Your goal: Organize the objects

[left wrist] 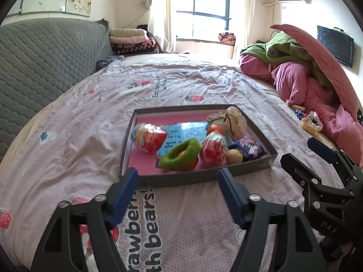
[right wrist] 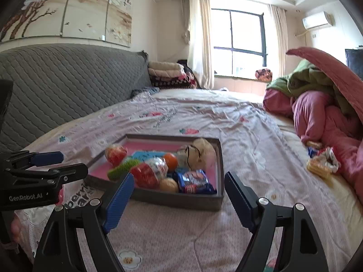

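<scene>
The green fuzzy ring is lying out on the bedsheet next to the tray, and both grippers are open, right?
Not quite. The green ring is inside the tray, among the snacks, not on the bedsheet; the left wrist view shows it best. The rest is right: the left gripper and right gripper are both open.

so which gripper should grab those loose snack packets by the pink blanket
Right. The snack packets lie to the right of the tray, on the right gripper's side. The left gripper is open too, but the tray sits ahead of it.
</scene>
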Action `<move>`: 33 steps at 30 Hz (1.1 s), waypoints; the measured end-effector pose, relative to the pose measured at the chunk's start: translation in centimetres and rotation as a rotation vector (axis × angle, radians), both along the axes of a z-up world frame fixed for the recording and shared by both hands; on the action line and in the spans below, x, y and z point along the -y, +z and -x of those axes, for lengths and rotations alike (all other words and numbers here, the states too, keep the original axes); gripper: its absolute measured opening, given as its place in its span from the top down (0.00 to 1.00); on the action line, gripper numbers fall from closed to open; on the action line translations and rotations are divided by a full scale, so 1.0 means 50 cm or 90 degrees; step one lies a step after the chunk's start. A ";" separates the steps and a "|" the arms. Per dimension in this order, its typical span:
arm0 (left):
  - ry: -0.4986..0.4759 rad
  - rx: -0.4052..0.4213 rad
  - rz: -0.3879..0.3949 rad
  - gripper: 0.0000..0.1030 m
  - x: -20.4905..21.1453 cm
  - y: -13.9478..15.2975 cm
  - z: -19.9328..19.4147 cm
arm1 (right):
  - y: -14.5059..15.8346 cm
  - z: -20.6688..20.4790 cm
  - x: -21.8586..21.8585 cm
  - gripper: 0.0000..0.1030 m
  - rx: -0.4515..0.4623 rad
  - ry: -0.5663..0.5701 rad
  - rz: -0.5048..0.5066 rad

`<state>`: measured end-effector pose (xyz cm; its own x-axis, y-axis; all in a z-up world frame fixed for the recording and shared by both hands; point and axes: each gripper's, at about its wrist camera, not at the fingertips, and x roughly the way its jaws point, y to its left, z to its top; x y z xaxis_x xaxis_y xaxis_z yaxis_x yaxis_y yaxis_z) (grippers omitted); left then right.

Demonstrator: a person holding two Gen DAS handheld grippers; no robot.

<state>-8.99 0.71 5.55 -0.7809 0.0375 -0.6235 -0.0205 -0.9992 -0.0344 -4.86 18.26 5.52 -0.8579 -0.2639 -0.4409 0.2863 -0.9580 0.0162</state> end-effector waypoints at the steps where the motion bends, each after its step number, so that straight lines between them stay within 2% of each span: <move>1: 0.005 0.002 0.002 0.25 0.003 -0.009 -0.003 | -0.005 -0.001 0.000 0.21 0.007 -0.004 0.002; 11: 0.054 0.021 0.043 0.25 0.026 -0.084 -0.018 | -0.052 -0.019 0.024 0.21 0.049 -0.004 -0.019; 33: 0.058 0.037 0.020 0.25 0.030 -0.150 -0.036 | -0.118 -0.012 0.032 0.21 0.104 -0.027 -0.021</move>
